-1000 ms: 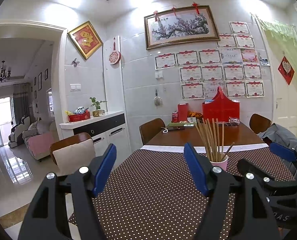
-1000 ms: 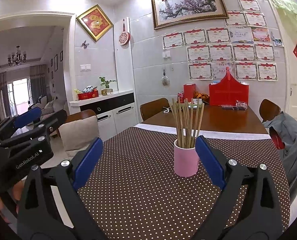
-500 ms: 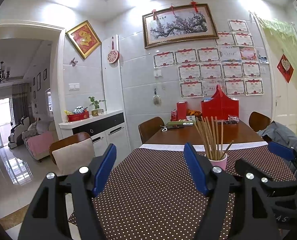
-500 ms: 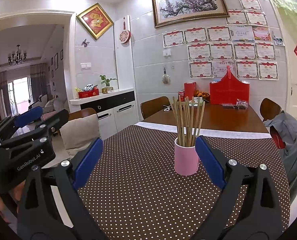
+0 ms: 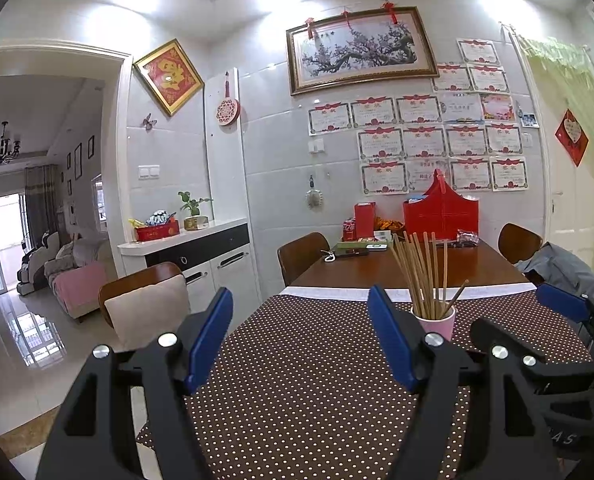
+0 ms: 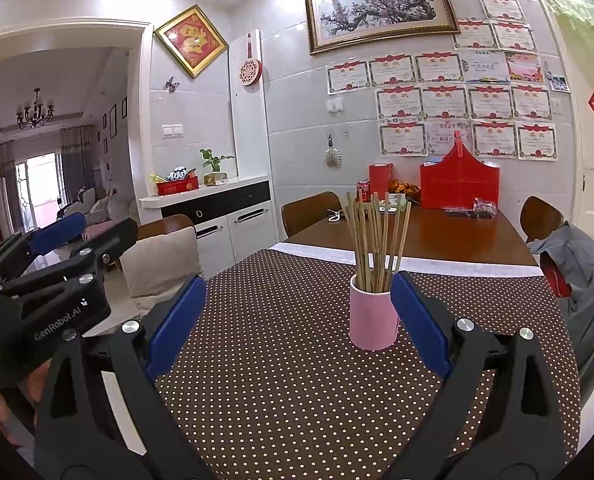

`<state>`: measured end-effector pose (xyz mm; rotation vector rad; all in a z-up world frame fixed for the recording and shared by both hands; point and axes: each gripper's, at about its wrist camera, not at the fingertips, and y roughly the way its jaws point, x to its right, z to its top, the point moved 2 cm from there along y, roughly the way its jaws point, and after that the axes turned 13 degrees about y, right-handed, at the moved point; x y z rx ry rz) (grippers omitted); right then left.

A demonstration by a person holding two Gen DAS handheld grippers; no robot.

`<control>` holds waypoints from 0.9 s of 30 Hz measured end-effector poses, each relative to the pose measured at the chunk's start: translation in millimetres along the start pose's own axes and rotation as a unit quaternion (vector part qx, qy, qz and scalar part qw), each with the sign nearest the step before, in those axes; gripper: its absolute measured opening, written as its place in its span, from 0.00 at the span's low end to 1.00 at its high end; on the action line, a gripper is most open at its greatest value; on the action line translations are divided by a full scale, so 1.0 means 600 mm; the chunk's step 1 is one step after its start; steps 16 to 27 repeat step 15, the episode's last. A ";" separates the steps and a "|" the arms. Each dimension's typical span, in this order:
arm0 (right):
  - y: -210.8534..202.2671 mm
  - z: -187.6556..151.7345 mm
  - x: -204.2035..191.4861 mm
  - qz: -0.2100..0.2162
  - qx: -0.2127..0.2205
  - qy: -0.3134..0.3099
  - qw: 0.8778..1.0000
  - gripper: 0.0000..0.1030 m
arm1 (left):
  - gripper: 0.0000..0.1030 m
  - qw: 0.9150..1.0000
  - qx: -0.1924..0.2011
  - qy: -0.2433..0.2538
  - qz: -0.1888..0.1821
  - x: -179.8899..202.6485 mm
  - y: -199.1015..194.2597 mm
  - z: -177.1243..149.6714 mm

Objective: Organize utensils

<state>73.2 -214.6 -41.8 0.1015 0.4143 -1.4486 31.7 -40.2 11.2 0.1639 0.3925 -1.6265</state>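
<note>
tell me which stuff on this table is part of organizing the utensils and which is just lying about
Belongs to the job:
- bundle of thin wooden chopsticks, standing in the cup
- pink cylindrical cup on the brown polka-dot tablecloth

Just lying about:
- red cardboard gift box at the far end
- red soda can
- small dark packet
- grey jacket over a chair

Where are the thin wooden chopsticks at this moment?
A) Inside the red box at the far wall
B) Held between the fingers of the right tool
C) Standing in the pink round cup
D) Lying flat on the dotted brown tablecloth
C: the thin wooden chopsticks stand bundled in the pink round cup on the dotted brown tablecloth; nothing is between the fingers of the right tool.
</note>
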 end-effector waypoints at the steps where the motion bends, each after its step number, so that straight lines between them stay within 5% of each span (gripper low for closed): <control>1: 0.001 0.002 0.000 0.000 0.000 0.000 1.000 0.89 | 0.67 1.000 -0.001 0.000 0.001 0.000 0.000 -0.002; 27: 0.012 -0.009 0.002 -0.002 -0.014 -0.001 1.000 0.89 | 0.67 1.000 -0.028 -0.009 0.001 -0.008 0.017 -0.017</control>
